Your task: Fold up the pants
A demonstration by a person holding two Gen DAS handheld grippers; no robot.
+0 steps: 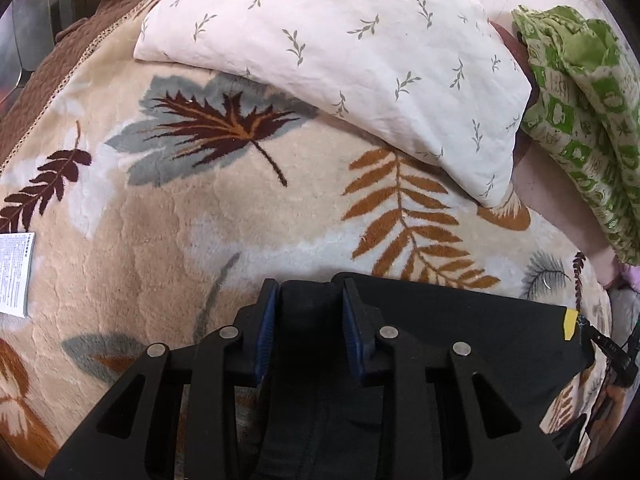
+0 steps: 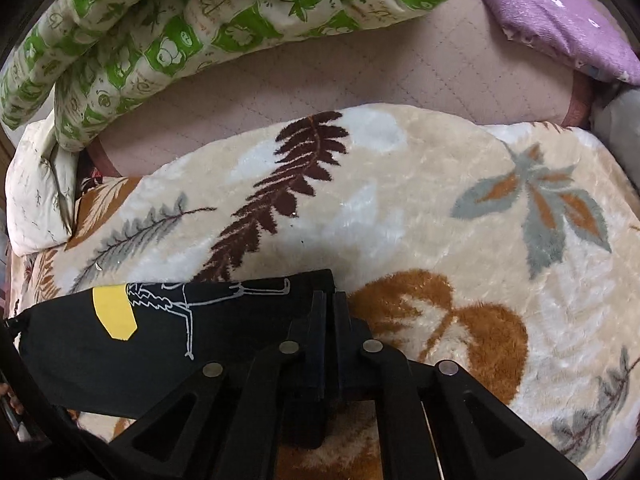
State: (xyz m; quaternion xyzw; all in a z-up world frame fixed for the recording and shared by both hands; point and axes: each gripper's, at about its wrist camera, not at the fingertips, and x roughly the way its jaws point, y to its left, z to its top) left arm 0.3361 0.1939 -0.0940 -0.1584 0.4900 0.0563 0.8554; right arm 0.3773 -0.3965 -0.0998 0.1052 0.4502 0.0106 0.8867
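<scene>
We count one pair of black pants (image 2: pixel 160 320) on one leaf-print fleece blanket (image 2: pixel 400 184), two grippers: left gripper (image 1: pixel 308 312) partly closed on a bunched fold, right gripper (image 2: pixel 328 304) pinched tight on their edge. One sprig-print pillow (image 1: pixel 340 60), one green quilt (image 2: pixel 200 20), one purple cushion (image 2: pixel 560 20).

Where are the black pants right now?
The black pants lie on the leaf-patterned blanket, at lower left in the right wrist view and lower centre in the left wrist view, gripped by both tools.
</scene>
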